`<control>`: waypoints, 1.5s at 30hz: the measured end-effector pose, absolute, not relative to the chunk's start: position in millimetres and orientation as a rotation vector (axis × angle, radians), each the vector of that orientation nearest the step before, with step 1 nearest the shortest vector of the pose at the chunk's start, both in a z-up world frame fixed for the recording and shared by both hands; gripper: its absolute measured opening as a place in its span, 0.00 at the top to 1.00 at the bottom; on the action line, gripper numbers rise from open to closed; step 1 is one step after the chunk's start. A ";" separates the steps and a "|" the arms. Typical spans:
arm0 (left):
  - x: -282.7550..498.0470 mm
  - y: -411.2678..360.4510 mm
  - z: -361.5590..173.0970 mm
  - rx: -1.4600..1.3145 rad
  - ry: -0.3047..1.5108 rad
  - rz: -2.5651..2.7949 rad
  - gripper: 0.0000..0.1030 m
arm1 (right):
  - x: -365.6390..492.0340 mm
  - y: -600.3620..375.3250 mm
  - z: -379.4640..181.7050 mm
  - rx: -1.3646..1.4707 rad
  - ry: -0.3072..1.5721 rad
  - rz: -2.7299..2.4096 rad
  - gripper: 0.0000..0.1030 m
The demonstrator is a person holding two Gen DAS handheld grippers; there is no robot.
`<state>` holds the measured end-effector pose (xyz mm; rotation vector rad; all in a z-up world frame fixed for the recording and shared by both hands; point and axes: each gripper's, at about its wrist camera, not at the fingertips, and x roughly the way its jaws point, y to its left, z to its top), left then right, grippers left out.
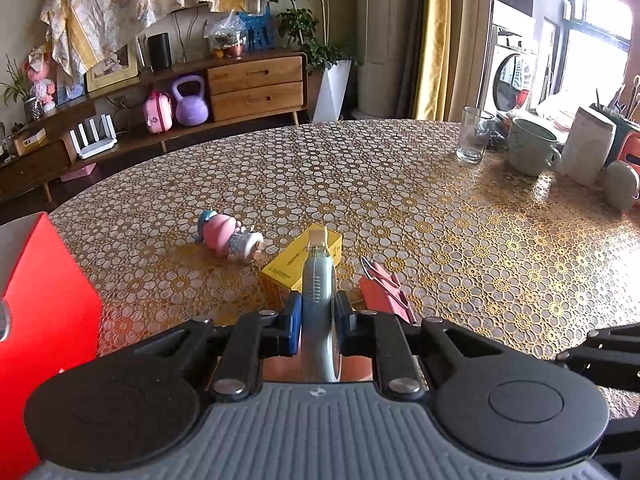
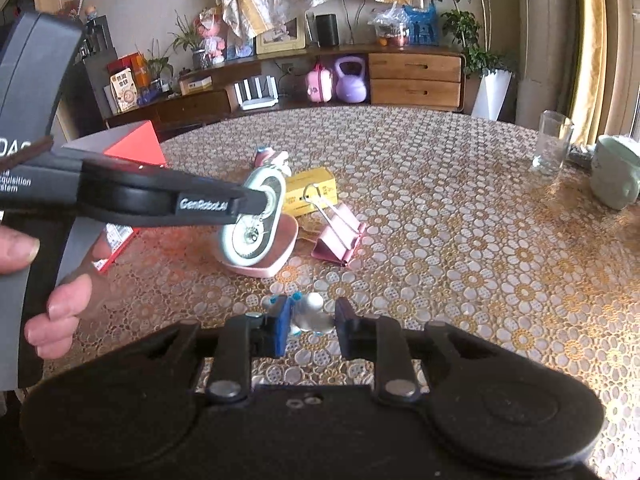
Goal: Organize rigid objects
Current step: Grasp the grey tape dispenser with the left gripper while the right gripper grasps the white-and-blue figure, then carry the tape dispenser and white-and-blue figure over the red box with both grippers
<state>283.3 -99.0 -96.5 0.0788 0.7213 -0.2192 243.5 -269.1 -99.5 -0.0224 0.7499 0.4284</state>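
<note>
Squeezing a grey correction tape roller (image 1: 318,296), the left gripper (image 1: 318,320) is holding it above the pink heart box (image 2: 276,256). The right gripper (image 2: 312,320) is pinching a small silver thing (image 2: 314,314) over the flowery table (image 2: 460,240).

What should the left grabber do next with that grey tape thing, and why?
Probably carry it toward the red box. The left gripper is shut on the grey tape dispenser, which hangs over the pink heart dish, and the box stands close on that side.
</note>
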 end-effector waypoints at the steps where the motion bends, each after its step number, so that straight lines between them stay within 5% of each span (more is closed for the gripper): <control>1: 280.5 -97.9 -94.9 0.078 0.721 -0.219 0.84 | 242.6 -269.6 -97.4 -0.021 0.748 0.427 0.79; 20: 209.7 -48.9 -46.7 0.015 0.700 -0.193 0.85 | 209.2 -254.4 -25.6 0.011 0.634 0.485 0.79; 45: 178.8 105.5 35.9 0.007 0.646 -0.016 0.85 | 218.8 -110.0 46.0 -0.123 0.527 0.679 0.79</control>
